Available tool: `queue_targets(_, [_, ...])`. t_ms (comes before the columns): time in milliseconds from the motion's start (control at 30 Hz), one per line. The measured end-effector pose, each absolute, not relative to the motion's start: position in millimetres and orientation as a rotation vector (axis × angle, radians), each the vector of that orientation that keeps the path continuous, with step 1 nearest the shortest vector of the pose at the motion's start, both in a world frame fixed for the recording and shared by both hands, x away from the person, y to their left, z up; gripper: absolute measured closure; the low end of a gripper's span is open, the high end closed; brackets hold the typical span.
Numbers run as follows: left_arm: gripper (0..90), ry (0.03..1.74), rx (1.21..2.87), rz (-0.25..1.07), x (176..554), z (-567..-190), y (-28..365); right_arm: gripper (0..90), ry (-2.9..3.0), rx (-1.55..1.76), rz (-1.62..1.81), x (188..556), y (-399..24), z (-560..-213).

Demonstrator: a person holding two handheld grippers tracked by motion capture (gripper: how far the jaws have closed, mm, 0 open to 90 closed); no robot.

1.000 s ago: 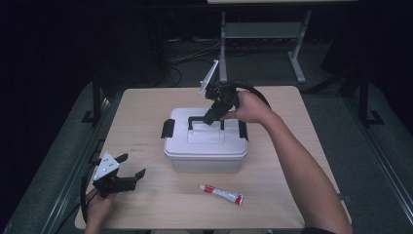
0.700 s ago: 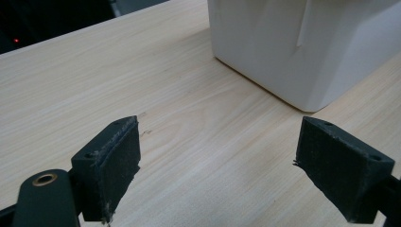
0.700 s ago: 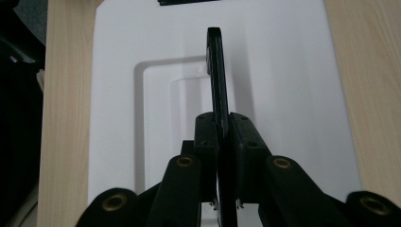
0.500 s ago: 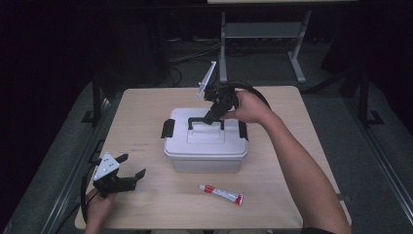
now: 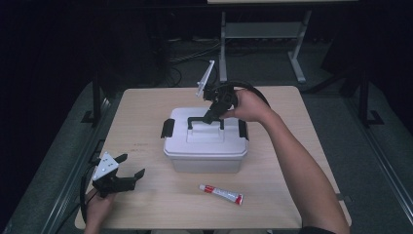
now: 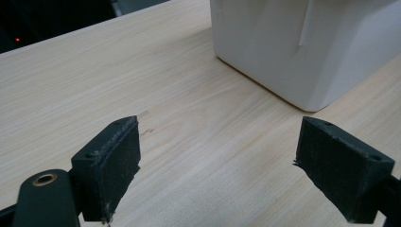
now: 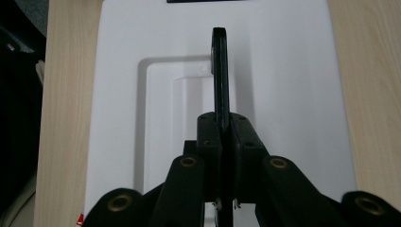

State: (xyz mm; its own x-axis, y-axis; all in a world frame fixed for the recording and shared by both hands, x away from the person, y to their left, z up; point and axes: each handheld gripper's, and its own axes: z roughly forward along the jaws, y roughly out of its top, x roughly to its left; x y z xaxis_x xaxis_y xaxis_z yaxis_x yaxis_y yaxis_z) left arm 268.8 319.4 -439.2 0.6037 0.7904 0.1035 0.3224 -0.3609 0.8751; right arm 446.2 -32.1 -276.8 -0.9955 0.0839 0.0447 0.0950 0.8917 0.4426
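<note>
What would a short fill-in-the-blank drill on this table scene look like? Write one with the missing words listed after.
1. The right gripper is shut on the black ____ of the white box.
2. The left gripper rests on the table with its jaws ____.
3. The tube lies on the table in front of the ____.

Missing words: handle; open; box
</note>
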Motion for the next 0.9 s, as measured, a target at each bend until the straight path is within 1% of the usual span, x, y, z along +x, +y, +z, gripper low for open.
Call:
queue_targets(600, [13.8, 0.891, 1.94, 0.662, 268, -439, 321, 84.0, -3.039, -0.134, -0.76, 442, -34, -265])
queue_targets(900, [13.8, 0.892, 1.939, 0.662, 268, -439, 320, 84.0, -3.072, -0.163, -0.791, 432, -47, -250])
